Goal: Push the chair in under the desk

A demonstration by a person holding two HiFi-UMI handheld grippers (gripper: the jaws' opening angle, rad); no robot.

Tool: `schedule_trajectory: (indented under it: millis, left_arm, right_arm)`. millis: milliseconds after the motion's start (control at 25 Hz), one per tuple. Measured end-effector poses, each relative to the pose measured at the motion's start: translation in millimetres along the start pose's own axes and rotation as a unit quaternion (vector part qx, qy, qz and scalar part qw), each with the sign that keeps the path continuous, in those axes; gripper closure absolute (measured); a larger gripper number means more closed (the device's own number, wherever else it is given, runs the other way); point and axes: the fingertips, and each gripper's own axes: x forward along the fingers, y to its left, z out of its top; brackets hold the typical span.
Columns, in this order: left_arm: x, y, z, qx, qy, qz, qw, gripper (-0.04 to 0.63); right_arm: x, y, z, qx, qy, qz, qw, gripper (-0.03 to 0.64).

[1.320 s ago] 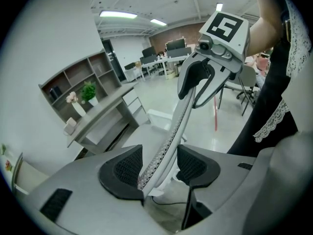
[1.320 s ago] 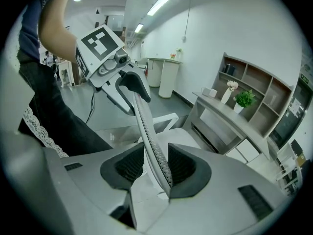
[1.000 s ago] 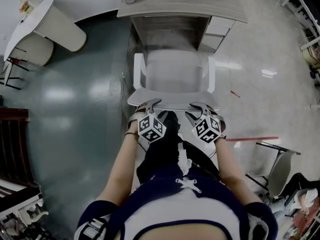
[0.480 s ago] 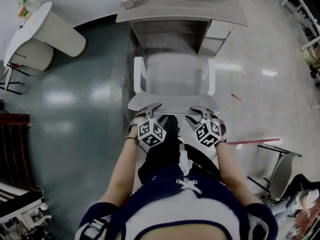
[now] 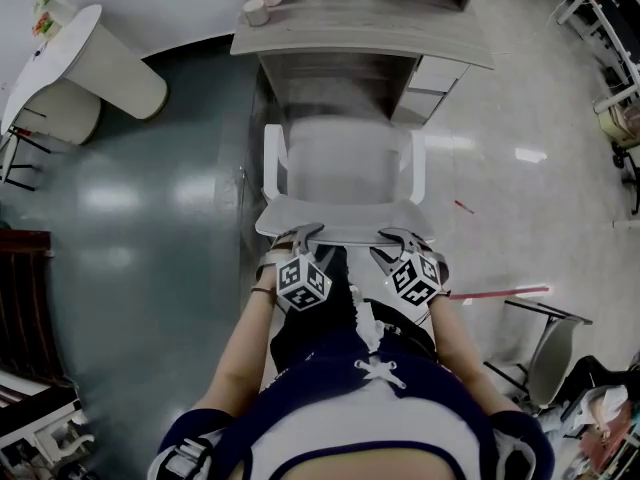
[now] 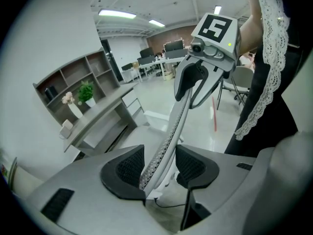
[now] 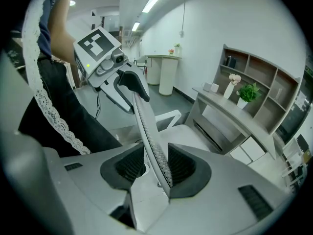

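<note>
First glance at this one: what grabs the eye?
The white mesh-backed chair stands centre frame, facing the grey wooden desk ahead. The left tongs and right tongs both straddle its backrest's top edge; the left's jaws have just been closing, the edge between them, not yet clamped.

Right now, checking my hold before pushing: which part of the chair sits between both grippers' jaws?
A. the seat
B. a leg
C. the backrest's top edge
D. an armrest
C: the left gripper and right gripper each straddle the mesh backrest at its top edge; the left's jaws have just been closing around it.
</note>
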Motion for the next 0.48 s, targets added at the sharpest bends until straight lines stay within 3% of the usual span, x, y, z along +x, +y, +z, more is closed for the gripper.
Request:
schedule_trajectory:
  millis: [480]
  left_arm:
    - [7.0,11.7,8.8,-0.004,-0.014,-0.001,0.9999,0.399]
  right_arm:
    - [5.4,-20.3,-0.5,0.003,0.005,0.013,1.000,0.472]
